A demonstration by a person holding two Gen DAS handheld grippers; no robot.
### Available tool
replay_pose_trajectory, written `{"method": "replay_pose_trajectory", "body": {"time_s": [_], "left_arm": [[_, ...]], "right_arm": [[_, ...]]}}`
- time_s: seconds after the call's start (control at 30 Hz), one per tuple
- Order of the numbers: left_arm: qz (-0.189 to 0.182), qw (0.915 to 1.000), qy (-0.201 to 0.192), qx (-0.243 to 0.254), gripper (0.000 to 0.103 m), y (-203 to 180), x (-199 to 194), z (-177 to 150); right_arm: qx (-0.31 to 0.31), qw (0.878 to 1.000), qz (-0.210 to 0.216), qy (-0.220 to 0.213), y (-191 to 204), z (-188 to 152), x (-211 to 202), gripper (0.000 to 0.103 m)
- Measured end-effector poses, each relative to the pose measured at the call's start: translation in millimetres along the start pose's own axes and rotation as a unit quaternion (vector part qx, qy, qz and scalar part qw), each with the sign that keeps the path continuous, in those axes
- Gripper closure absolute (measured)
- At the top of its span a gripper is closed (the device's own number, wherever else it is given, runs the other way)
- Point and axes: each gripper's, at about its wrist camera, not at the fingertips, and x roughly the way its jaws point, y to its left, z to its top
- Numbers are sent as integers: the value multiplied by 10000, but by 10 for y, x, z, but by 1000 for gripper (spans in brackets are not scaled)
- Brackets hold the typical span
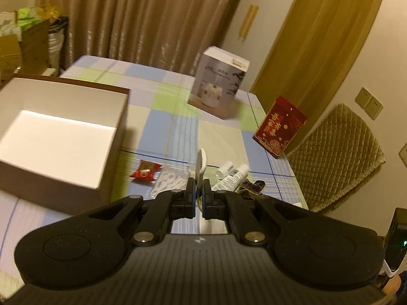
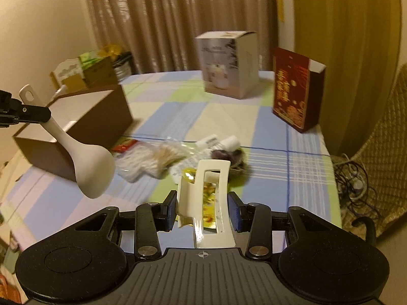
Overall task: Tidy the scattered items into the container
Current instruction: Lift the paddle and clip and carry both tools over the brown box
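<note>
My left gripper (image 1: 199, 190) is shut on a white spoon (image 1: 201, 165), held edge-on above the table; the right wrist view shows the spoon (image 2: 89, 167) hanging bowl-down from the left gripper's fingers (image 2: 30, 114). My right gripper (image 2: 203, 211) is shut on a cream hair claw clip (image 2: 206, 203), held above the table. The brown box (image 1: 58, 127) with a white inside stands open at the left, also in the right wrist view (image 2: 101, 114). A red candy wrapper (image 1: 146, 172), a bag of white floss picks (image 1: 170, 181), a small white bottle (image 1: 225, 169) and a tube (image 1: 232, 178) lie scattered.
A grey-white carton (image 1: 218, 84) and a red box (image 1: 279, 127) stand at the far side of the checked tablecloth (image 1: 178, 117). A quilted chair (image 1: 335, 157) is at the right. Cables (image 2: 353, 185) lie on the floor. Dark hair ties (image 2: 229, 156) and a yellow wrapper (image 2: 189, 175) lie among the items.
</note>
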Motion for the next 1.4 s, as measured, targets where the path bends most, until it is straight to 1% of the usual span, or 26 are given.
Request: {"method": "replay_pose_trajectory", "body": {"time_s": [0.17,0.3,0.4,0.63,0.9,1.03,1.17,1.27,1.4], "left_arm": [[245,9994,-223,-113,101,89,-314,-67],[377,9986,-349,-136,101,156,-453,-50],[394,9983,-415,-136,101,200,-499,-10],[363,9970,-675,-136,101,412,-563,238],[459,9940,-993,-82,101,866,-714,701],[561,9932,-1017,5,101,1139,-720,911],[686,9931,-942,90,101,1454,-672,1038],[820,9930,-832,162,101,1717,-578,1115],[1079,9916,-624,349,101,2061,-400,1171]], "right_arm": [[-137,9995,247,-105,131,103,-38,59],[-284,9986,411,-186,229,202,-54,59],[-386,9977,509,-234,313,267,-35,59],[-514,9960,668,-299,573,501,177,59],[-764,9902,1080,-457,1160,926,461,59],[-903,9855,1335,-523,1522,1124,654,59],[-1032,9812,1536,-552,1889,1278,898,59],[-1072,9790,1677,-449,2134,1357,1131,59],[-1119,9789,1705,-116,2398,1370,1524,59]]}}
